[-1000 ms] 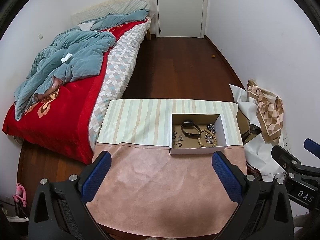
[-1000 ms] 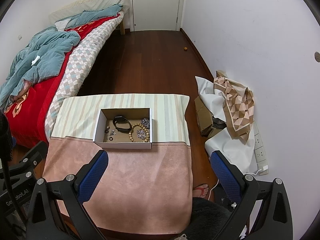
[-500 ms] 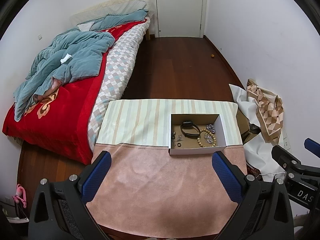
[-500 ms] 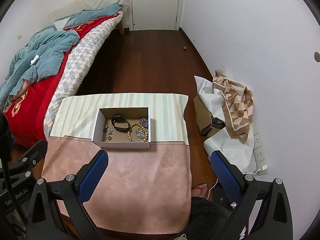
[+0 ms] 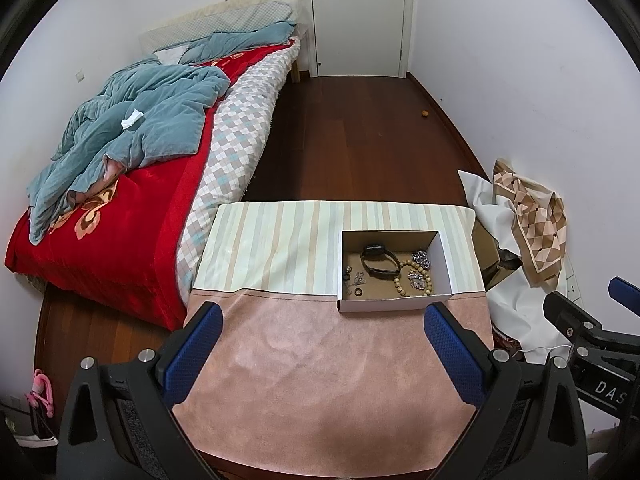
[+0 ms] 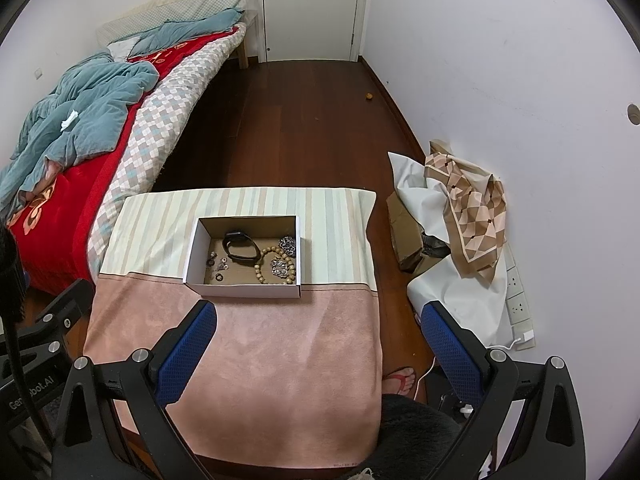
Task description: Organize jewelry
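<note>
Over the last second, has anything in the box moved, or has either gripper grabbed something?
Nothing has been picked up or let go. The right gripper drifted slightly, so the box sits a little lower in its view. The left gripper barely moved. Both stay wide open above the pink cloth; the watch, bead bracelet and small rings lie as before.

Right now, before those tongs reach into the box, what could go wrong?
The small rings lie close together, so wide tongs could pinch several or miss.
The bead bracelet lies around a silver piece; lifting one may drag the other.
The light box may slide on the cloth.
</note>
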Tool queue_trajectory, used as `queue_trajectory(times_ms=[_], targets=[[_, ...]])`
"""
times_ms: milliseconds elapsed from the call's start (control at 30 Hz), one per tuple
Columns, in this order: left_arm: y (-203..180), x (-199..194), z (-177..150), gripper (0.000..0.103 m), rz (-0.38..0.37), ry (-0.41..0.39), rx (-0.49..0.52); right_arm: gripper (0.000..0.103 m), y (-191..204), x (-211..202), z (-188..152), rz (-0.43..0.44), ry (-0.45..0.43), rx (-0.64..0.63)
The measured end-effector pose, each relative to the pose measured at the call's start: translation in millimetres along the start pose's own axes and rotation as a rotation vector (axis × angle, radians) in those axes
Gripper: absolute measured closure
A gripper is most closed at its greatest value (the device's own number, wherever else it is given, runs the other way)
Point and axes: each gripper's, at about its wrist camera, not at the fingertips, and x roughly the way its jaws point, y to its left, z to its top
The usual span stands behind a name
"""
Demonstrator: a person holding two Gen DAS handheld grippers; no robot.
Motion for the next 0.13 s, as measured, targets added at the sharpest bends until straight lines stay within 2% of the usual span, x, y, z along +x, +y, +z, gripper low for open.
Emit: queue_trajectory(times_ms=[133], targets=[[0.8, -2.2, 2.6, 0.000, -0.007, -0.005, -0.008, 0.000, -0.4, 0.0, 0.0, -0.001, 0.001, 0.000]])
